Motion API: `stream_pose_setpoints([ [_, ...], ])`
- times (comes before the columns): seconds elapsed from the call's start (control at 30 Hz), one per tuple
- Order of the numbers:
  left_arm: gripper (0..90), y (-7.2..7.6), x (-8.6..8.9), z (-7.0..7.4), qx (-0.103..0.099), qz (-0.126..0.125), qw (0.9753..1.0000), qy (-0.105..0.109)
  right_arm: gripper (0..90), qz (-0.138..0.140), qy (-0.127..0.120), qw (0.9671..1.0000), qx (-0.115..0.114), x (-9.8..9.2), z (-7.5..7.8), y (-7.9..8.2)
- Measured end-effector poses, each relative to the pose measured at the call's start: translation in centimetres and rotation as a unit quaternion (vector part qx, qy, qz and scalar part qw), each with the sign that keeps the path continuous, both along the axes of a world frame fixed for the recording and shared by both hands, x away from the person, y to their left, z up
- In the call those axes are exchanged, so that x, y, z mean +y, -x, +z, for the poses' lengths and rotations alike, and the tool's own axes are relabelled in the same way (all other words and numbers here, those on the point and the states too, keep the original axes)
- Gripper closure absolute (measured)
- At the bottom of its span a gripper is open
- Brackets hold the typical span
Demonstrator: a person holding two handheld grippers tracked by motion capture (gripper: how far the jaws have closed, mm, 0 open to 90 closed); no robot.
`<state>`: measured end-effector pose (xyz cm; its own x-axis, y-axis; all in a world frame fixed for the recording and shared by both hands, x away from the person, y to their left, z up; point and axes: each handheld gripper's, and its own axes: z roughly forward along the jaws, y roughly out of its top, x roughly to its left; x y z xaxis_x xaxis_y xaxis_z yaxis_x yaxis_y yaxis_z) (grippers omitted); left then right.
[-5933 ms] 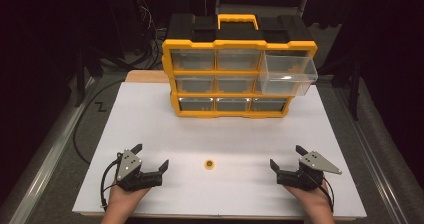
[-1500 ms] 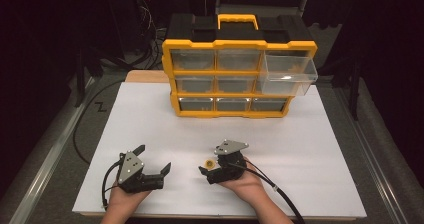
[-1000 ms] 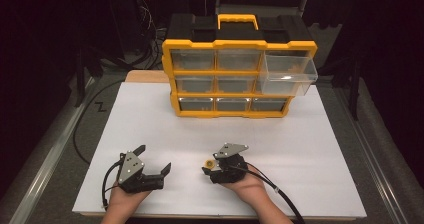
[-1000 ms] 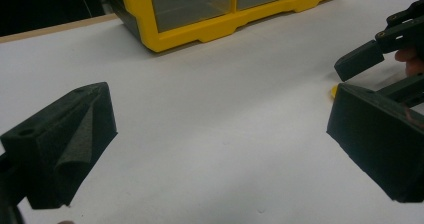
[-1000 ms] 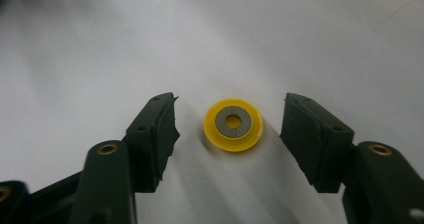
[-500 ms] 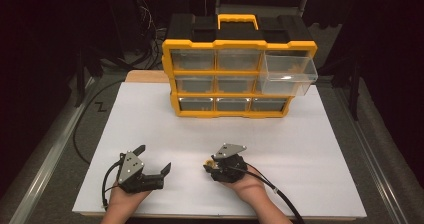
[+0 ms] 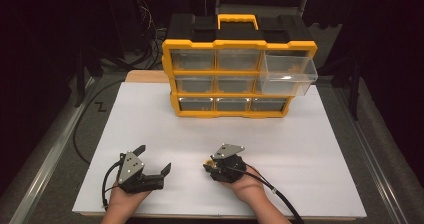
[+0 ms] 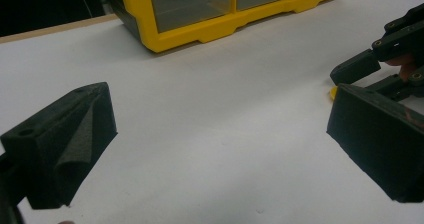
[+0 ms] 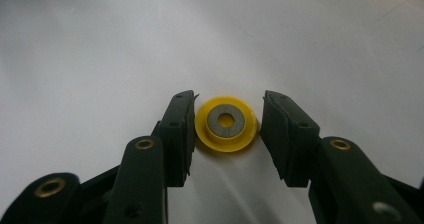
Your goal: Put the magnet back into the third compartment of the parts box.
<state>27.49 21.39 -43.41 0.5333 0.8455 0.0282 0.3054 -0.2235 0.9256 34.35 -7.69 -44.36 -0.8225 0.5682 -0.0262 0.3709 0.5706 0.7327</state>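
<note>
At the near edge of the white worktop (image 7: 310,149), the left gripper (image 7: 150,171) rests in the person's left hand, near the left corner, with its jaws spread wide and nothing between them; in the left gripper view the two black foam-faced jaws stand far apart over bare white surface.

A little farther in and to the right, near the middle of the worktop, the right gripper (image 9: 226,134) lies low on the surface, held by the person's right hand (image 7: 247,186), with a cable trailing back toward the near edge. Its jaws are partly closed around a small yellow disc (image 9: 226,123) with a grey metal ring at its centre. The disc lies flat on the worktop between the two jaws. The left jaw touches or nearly touches the disc's rim; the right jaw stands just beside it, and whether it presses on the rim cannot be told. In the high view the disc (image 7: 208,162) peeks out at the left tip of that gripper.

At the far side of the worktop stands a yellow and black drawer cabinet (image 7: 239,49) with clear drawers and a yellow handle on top. Its upper right drawer (image 7: 287,75) is pulled out toward the near side; the other drawers sit flush.
</note>
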Motion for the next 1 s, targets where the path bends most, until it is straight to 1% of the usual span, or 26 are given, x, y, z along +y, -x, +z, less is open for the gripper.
stream_pose_setpoints([
  [0.13,0.6,-0.03,-0.03,-0.03,0.000,0.000,1.0000,-0.001,61.9,-0.001,0.002,1.0000,-0.002,0.04,0.00,0.01],
  [0.23,0.6,-0.03,-0.03,-0.03,0.000,0.000,1.0000,0.000,64.3,-0.001,0.000,1.0000,-0.001,0.01,-0.01,-0.05],
  [0.47,0.6,-0.06,-0.01,-0.07,0.001,0.000,1.0000,0.000,65.1,-0.002,-0.001,1.0000,-0.002,-0.01,0.00,-0.04],
  [0.6,0.6,-0.03,0.02,-0.05,0.002,-0.002,1.0000,0.001,65.2,-0.002,-0.005,1.0000,0.006,-0.20,0.10,-0.20],
  [0.7,0.6,-0.03,0.09,-0.05,0.002,-0.001,1.0000,0.003,65.2,0.006,-0.014,0.9999,0.005,-0.36,0.17,-0.22],
  [0.73,0.6,-0.04,0.09,-0.06,0.002,-0.001,1.0000,0.002,65.2,0.009,-0.015,0.9998,0.001,-0.40,0.22,-0.15],
  [0.83,0.6,-0.06,0.08,-0.08,0.003,-0.002,1.0000,0.001,65.1,0.013,-0.016,0.9998,0.003,-0.47,0.23,-0.06],
  [1.0,0.6,-0.03,0.10,-0.05,0.002,-0.003,1.0000,0.002,65.1,0.017,-0.021,0.9996,-0.002,-0.72,0.46,0.20],
])
